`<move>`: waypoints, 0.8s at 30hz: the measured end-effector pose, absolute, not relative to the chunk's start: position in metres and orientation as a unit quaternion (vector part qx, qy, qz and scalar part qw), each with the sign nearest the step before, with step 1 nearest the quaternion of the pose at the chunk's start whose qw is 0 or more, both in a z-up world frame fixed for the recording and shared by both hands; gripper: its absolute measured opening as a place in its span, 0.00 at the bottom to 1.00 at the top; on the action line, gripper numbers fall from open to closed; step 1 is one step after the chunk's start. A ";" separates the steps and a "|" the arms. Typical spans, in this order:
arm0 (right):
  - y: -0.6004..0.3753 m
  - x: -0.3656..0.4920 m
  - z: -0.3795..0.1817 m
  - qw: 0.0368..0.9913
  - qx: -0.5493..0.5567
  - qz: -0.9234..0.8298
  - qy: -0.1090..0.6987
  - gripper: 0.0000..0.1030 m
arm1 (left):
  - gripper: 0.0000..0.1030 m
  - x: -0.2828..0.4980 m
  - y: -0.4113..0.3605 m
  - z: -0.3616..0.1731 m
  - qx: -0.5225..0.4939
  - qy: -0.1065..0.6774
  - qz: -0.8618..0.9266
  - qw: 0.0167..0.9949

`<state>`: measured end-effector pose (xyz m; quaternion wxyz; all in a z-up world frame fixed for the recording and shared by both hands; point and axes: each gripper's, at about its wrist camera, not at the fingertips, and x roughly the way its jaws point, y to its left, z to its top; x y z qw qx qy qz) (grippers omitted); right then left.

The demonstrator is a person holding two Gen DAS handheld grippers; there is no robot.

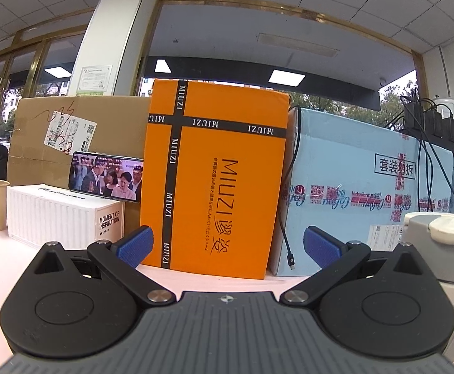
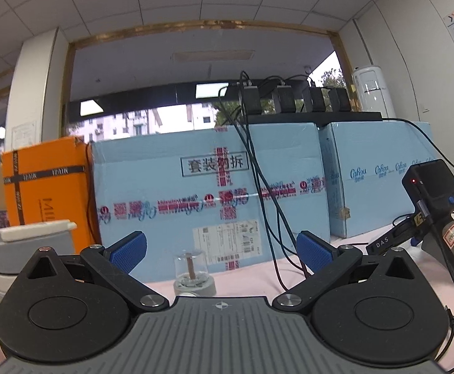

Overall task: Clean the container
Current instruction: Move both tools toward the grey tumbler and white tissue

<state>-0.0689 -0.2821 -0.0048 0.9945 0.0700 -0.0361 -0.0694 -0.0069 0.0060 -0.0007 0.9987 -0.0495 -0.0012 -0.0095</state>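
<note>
Left gripper (image 1: 228,246) jaws apart | container (image 1: 439,249) cut off right

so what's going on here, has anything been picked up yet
Nothing yet. Both handheld grippers hover over the pink table with jaws open and empty. The left gripper faces an orange box, with the grey-lidded container off to its right. The right gripper points at a small glass jar.

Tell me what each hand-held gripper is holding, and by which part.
Nothing is held. The left hand-held gripper and the right hand-held gripper are both open, with only empty space between their blue pads.
</note>
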 end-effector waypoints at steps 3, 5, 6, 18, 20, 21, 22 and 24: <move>-0.283 -0.073 -0.005 0.994 0.074 -0.069 -0.046 1.00 | 1.00 -0.009 0.005 -0.001 -0.046 -0.006 -0.012 0.999; -0.281 -0.074 -0.004 0.994 0.072 -0.067 -0.051 1.00 | 1.00 -0.010 0.004 -0.001 -0.045 -0.008 -0.011 0.999; -0.281 -0.075 -0.004 0.994 0.070 -0.066 -0.053 1.00 | 1.00 -0.010 0.004 0.000 -0.045 -0.009 -0.011 0.999; -0.279 -0.082 -0.002 0.994 0.067 -0.054 -0.068 1.00 | 1.00 -0.015 0.002 0.000 -0.039 -0.021 -0.002 0.999; -0.280 -0.084 -0.002 0.994 0.068 -0.049 -0.071 1.00 | 1.00 -0.015 0.001 0.000 -0.038 -0.023 0.003 0.999; -0.280 -0.085 -0.002 0.994 0.069 -0.046 -0.076 1.00 | 1.00 -0.015 0.000 0.001 -0.037 -0.025 0.007 0.999; -0.280 -0.088 -0.002 0.993 0.070 -0.043 -0.083 1.00 | 1.00 -0.016 0.000 0.001 -0.036 -0.026 0.010 0.999; -0.280 -0.093 -0.003 0.992 0.072 -0.040 -0.099 1.00 | 1.00 -0.017 0.001 0.001 -0.038 -0.029 0.010 0.999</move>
